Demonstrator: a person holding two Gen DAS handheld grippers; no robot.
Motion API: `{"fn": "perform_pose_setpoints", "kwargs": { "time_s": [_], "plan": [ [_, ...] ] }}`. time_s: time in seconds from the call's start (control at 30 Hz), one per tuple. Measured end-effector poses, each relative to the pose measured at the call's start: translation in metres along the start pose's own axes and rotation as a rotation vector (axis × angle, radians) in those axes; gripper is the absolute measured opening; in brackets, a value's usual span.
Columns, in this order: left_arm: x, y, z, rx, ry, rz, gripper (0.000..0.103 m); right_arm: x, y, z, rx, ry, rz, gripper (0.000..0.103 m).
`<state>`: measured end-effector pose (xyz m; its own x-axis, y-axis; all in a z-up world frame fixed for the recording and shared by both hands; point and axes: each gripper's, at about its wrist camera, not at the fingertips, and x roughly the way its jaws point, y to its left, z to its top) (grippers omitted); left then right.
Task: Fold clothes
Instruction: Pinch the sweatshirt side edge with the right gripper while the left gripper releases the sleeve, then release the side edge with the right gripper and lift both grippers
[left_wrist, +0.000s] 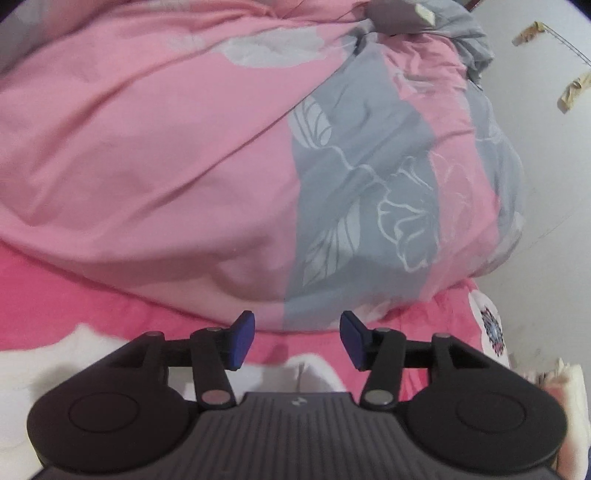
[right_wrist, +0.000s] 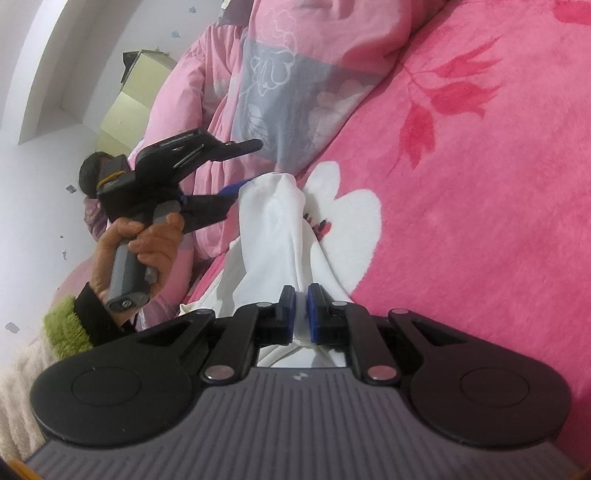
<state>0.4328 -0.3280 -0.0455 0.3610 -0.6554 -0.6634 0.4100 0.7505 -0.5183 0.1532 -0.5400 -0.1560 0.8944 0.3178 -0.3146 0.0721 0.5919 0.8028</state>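
1. Right claw (right_wrist: 302, 312) clamped on a bunched fold of the white garment (right_wrist: 275, 229), blue pads pressed together with cloth between.
2. White garment stretched ahead of the right claw, draped over the pink floral blanket (right_wrist: 480, 184) on the bed, far end peaked up beside the left claw.
3. Left claw (left_wrist: 296, 339) apart, nothing between its blue pads (left_wrist: 242, 341); white cloth just below and behind them.
4. Held by a hand (right_wrist: 147, 243) on a grey handle, up and left of the right claw.
5. Pink and grey quilt (left_wrist: 184, 147) heaped ahead of the left claw.
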Motion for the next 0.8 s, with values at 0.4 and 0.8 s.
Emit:
{"fn": "perform_pose_setpoints", "kwargs": {
  "time_s": [0.4,0.8],
  "plan": [
    [-0.317,0.031,-0.062,-0.109,-0.31,0.13,0.061,-0.002,-0.006,0.001,0.035,-0.001,0.034,0.005],
    [-0.35,0.142,-0.179,-0.263,-0.346,0.276,0.064,-0.057,0.044,-0.015,-0.004,0.025,-0.147,0.024]
  ]
}}
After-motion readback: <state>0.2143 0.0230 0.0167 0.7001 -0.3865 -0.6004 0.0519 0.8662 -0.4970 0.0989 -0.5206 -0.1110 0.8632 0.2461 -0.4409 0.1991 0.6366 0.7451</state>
